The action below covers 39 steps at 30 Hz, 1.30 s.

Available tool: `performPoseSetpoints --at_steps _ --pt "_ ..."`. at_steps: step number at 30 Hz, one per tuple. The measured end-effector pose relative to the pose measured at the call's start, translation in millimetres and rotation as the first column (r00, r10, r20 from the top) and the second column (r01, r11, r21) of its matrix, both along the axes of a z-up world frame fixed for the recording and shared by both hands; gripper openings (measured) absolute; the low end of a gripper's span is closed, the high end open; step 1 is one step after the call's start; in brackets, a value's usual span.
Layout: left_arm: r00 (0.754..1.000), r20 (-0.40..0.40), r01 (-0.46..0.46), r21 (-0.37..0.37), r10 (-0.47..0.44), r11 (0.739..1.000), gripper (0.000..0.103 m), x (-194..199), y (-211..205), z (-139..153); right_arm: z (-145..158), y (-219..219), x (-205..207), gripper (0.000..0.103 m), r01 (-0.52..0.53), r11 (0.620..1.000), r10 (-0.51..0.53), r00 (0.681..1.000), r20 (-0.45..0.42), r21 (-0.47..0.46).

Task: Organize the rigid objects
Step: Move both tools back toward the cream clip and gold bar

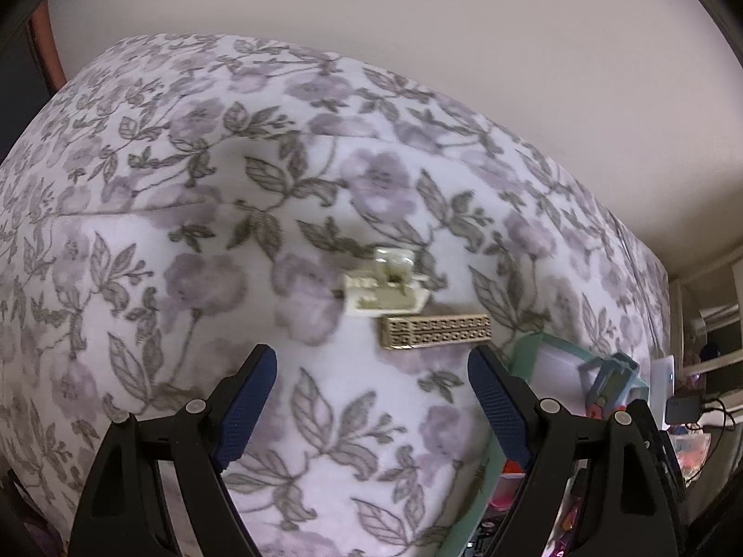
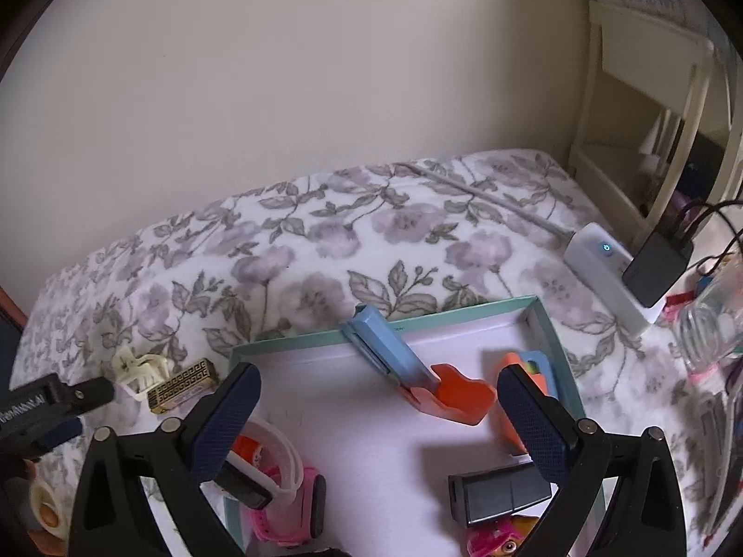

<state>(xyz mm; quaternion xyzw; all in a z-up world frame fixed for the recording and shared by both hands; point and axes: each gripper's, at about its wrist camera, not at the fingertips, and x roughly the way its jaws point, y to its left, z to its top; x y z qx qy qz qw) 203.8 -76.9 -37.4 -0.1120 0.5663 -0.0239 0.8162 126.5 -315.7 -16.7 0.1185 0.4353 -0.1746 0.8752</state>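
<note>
On the floral blanket (image 1: 185, 232) lie a cream hair claw clip (image 1: 385, 285) and, touching it, a gold patterned bar (image 1: 436, 330). My left gripper (image 1: 371, 371) hovers just short of them, open and holding nothing. The right wrist view shows the same clip (image 2: 139, 369) and bar (image 2: 183, 383), with the left gripper's fingers (image 2: 79, 394) beside them. My right gripper (image 2: 378, 399) stands wide open and empty over a teal-rimmed box (image 2: 548, 334). The box holds a blue and orange toy (image 2: 418, 371), an orange and blue piece (image 2: 534, 366), a black block (image 2: 501, 492) and a pink watch (image 2: 288, 501).
A white power strip (image 2: 603, 269) with a black adapter (image 2: 659, 264) and cables lies on the blanket at the right. A clear bottle (image 2: 710, 325) is beside it. A cream chair (image 2: 650, 93) stands behind, against the wall. The teal box (image 1: 524, 348) sits right of the left gripper.
</note>
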Motion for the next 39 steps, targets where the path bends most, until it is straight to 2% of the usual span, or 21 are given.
performPoseSetpoints --at_steps 12,17,23,28,33,39 --pt "0.999 0.005 -0.053 0.021 0.053 0.998 0.085 9.1 36.9 -0.1 -12.5 38.9 15.8 0.103 -0.095 0.995 0.095 0.995 -0.022 0.028" --pt "0.998 0.014 -0.056 0.039 0.055 0.998 0.085 15.3 50.9 2.4 -15.3 63.0 22.0 0.103 -0.155 0.986 0.157 0.987 -0.025 0.059" --pt "0.998 0.041 -0.054 0.049 0.052 0.997 0.085 25.2 63.6 4.9 -13.5 86.0 30.9 0.103 -0.21 0.977 0.211 0.977 -0.017 0.046" --pt "0.997 0.072 0.014 0.043 -0.017 0.999 0.085 38.1 50.4 -1.5 -14.7 86.4 40.5 0.103 -0.213 0.977 0.213 0.977 -0.015 0.033" --pt "0.994 0.065 0.091 -0.018 -0.09 0.996 0.085 48.3 21.7 -16.7 -13.3 70.2 42.0 0.103 -0.178 0.983 0.178 0.984 -0.003 0.038" --pt "0.988 0.042 0.146 0.026 -0.147 0.989 0.085 57.3 -13.5 -38.0 -15.4 49.6 43.0 0.103 -0.14 0.988 0.141 0.99 -0.004 0.059"
